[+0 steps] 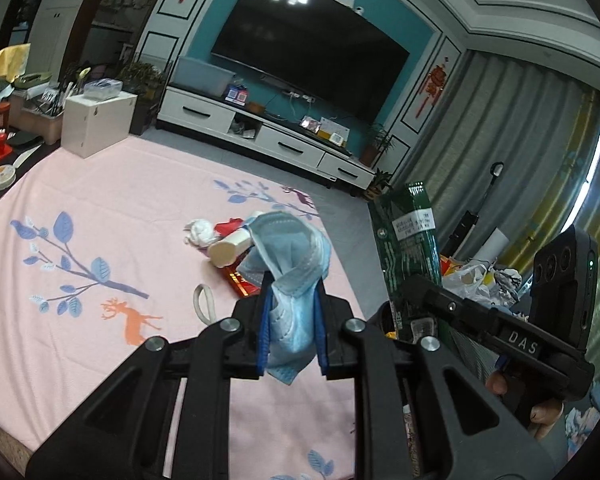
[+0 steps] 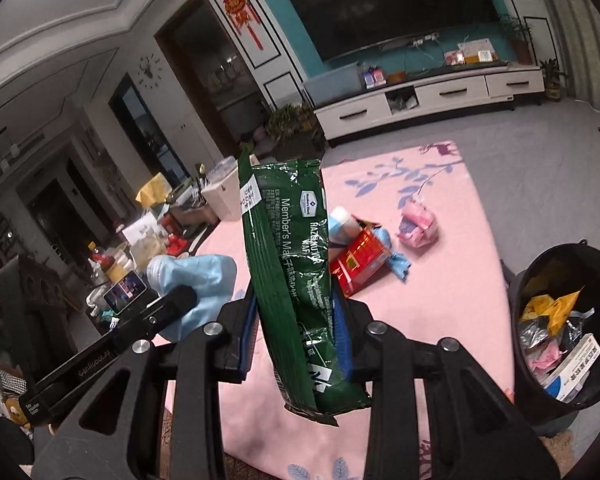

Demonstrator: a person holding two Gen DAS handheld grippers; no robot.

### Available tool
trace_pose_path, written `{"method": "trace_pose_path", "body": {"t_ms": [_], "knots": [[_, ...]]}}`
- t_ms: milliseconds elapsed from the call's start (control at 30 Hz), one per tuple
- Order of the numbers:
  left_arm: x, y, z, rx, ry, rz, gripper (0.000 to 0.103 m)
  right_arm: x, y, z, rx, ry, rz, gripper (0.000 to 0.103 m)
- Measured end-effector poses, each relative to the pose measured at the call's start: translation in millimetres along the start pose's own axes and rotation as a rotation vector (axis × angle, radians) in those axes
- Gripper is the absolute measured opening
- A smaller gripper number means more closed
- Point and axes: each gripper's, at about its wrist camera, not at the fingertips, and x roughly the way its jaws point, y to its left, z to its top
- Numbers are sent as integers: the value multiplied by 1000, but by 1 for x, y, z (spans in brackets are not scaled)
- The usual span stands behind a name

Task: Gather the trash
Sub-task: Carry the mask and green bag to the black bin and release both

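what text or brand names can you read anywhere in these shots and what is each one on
"Member's Mark" and "HAZELNUT" on the green wrapper held in the right gripper.
"DAS" on the right gripper's body, seen from the left wrist.
"GenRobot.AI" on the left gripper's body.
White sticker on the wrapper: too small to read.
Box in the black bin: print too blurred.

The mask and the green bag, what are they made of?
The mask looks like soft, matte, papery cloth: it crumples and shows pleats between the left gripper. The green bag looks like thin, shiny plastic film: it glints and wrinkles in the right gripper. Probably, judging by looks alone.
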Motion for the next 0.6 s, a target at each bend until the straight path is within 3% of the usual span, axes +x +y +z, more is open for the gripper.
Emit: {"method": "trace_pose_path", "body": {"t_ms": [200,433,600], "knots": [[-2,-25,1,26,-11,-42,19,-29,-11,2,14,-87,-55,33],[9,-57,-2,79,-2,-71,19,-70,-22,2,7,-220,-183,34],[22,-80,-3,114,16,-109,19,-86,-35,0,34,-266,-224,34]]}}
